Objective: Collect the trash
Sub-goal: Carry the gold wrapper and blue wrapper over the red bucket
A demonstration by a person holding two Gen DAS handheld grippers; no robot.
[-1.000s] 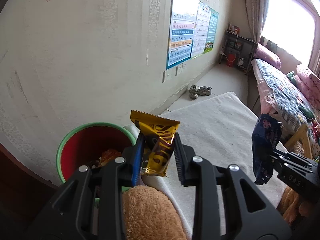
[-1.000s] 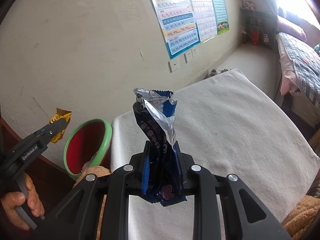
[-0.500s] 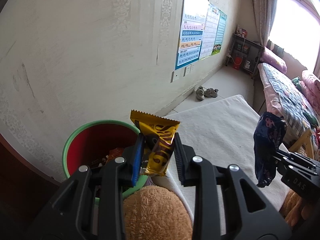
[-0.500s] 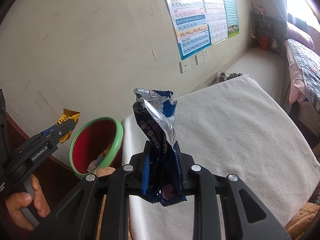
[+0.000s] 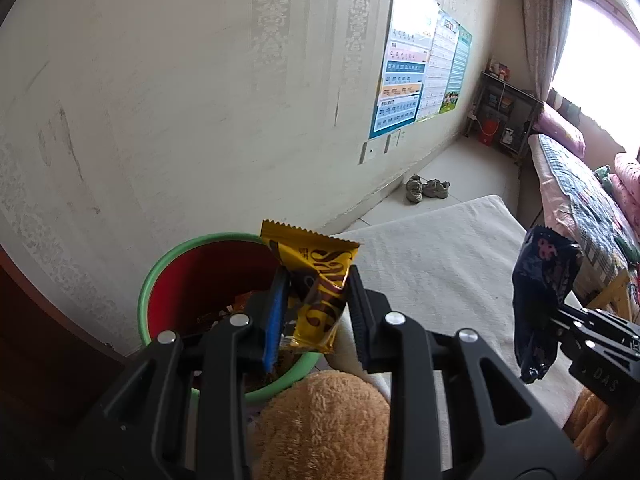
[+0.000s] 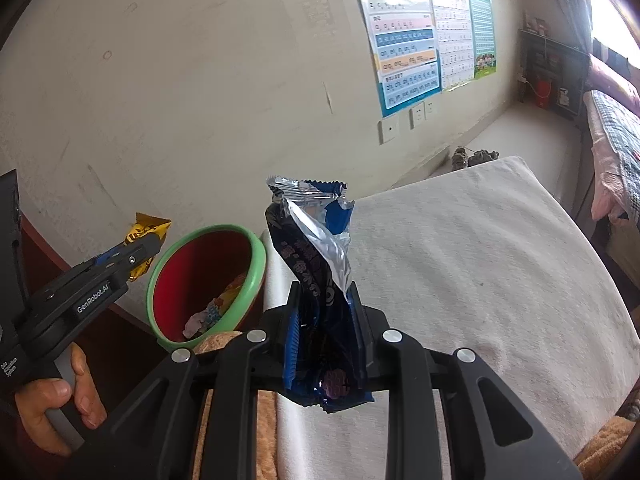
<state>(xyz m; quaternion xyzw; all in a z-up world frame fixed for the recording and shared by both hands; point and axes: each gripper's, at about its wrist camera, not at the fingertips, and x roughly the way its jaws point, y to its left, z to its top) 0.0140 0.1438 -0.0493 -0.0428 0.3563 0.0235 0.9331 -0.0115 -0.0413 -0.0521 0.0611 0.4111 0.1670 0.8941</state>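
Yellow snack wrapper (image 5: 316,292) sits mid-frame, pinched in the left gripper (image 5: 314,316), overlapping the green rim of the red bin (image 5: 176,256) at lower left. Right gripper (image 6: 326,340) clamps a dark blue wrapper (image 6: 316,280) above the open white mattress (image 6: 480,272).

You've got a glossy yellow wrapper (image 5: 318,292) in matt black plastic fingers (image 5: 362,312), a shiny foil-lined blue wrapper (image 6: 320,264), a smooth plastic bin (image 6: 250,276), rough cloth mattress (image 6: 460,272), fuzzy plush (image 5: 324,424).
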